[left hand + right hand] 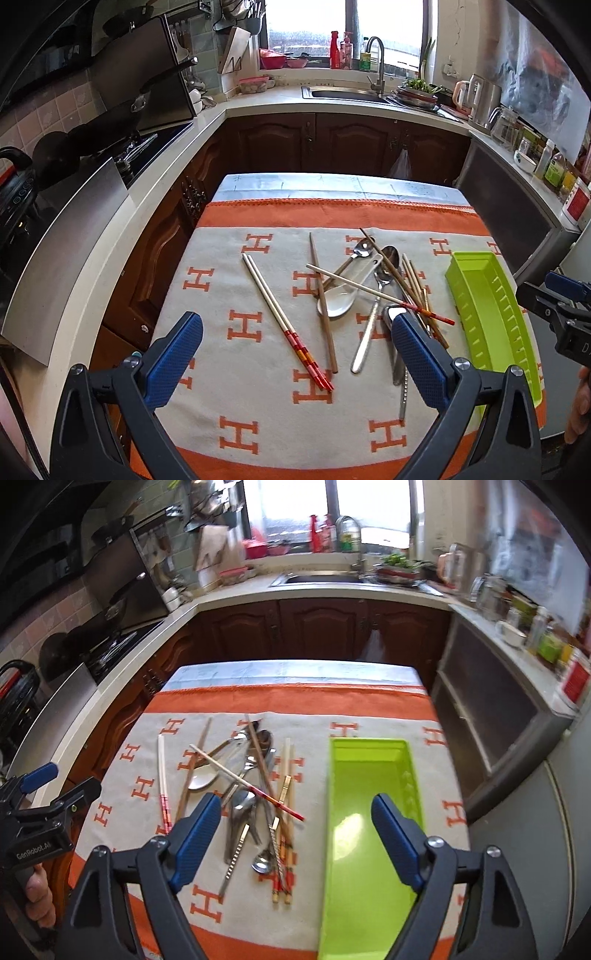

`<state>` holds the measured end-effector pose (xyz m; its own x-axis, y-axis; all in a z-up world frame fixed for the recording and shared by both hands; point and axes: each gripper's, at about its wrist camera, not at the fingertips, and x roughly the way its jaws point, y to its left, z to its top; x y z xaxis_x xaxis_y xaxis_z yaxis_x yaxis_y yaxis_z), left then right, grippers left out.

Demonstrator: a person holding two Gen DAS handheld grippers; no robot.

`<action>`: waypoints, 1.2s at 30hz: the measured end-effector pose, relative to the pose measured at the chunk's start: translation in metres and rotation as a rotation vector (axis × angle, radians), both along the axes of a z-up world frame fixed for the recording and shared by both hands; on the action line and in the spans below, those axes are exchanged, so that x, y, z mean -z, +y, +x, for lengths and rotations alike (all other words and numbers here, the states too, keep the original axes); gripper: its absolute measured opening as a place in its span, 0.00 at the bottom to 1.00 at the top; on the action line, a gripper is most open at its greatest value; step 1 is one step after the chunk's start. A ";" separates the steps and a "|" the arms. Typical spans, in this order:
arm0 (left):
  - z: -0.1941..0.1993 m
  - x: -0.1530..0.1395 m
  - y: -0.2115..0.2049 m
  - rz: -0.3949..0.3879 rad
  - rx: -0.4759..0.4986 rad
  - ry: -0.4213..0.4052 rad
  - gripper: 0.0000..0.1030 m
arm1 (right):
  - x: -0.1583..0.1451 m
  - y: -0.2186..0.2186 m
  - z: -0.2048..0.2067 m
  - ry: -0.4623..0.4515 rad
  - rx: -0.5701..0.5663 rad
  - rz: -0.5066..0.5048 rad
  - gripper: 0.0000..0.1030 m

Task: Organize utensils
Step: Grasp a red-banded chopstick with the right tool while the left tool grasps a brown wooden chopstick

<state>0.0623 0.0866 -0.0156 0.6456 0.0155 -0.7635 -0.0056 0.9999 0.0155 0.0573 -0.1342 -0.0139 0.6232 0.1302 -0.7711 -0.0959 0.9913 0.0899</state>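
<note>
Utensils piled mid-table; tray at the right edge.

Left gripper (297,354) and right gripper (295,840) both hang with jaws apart, holding nothing. Chopsticks (286,323) and spoons (341,297) lie crossed on the cloth (221,295) at centre. The green tray (364,834) runs along the table's right edge. Bare cloth spans the left and near edges.

We are cataloguing a kitchen around the sink (343,92): a bright window (345,27) is glowing directly behind it, dark wooden cabinets (347,144) are standing beneath it, pale counter (207,122) is running leftward toward pink wall tiles (55,118), and a kettle (484,99) is sitting to its right.
</note>
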 end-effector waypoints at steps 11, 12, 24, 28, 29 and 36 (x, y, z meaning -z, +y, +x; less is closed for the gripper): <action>0.083 0.073 0.044 -0.135 -0.027 0.173 0.59 | 0.078 0.062 0.099 0.167 -0.271 -0.051 0.50; 0.087 0.078 0.044 -0.148 -0.027 0.186 0.59 | 0.087 0.067 0.104 0.187 -0.286 -0.063 0.44; 0.105 0.116 0.014 -0.172 0.045 0.248 0.59 | 0.141 0.108 0.123 0.251 -0.499 -0.207 0.14; 0.110 0.128 0.005 -0.175 0.064 0.286 0.55 | 0.146 0.113 0.120 0.239 -0.532 -0.244 0.11; 0.112 0.131 0.003 -0.174 0.066 0.295 0.52 | 0.146 0.112 0.121 0.238 -0.534 -0.240 0.09; 0.115 0.147 -0.002 -0.188 0.069 0.352 0.35 | 0.138 0.100 0.120 0.199 -0.511 -0.182 0.05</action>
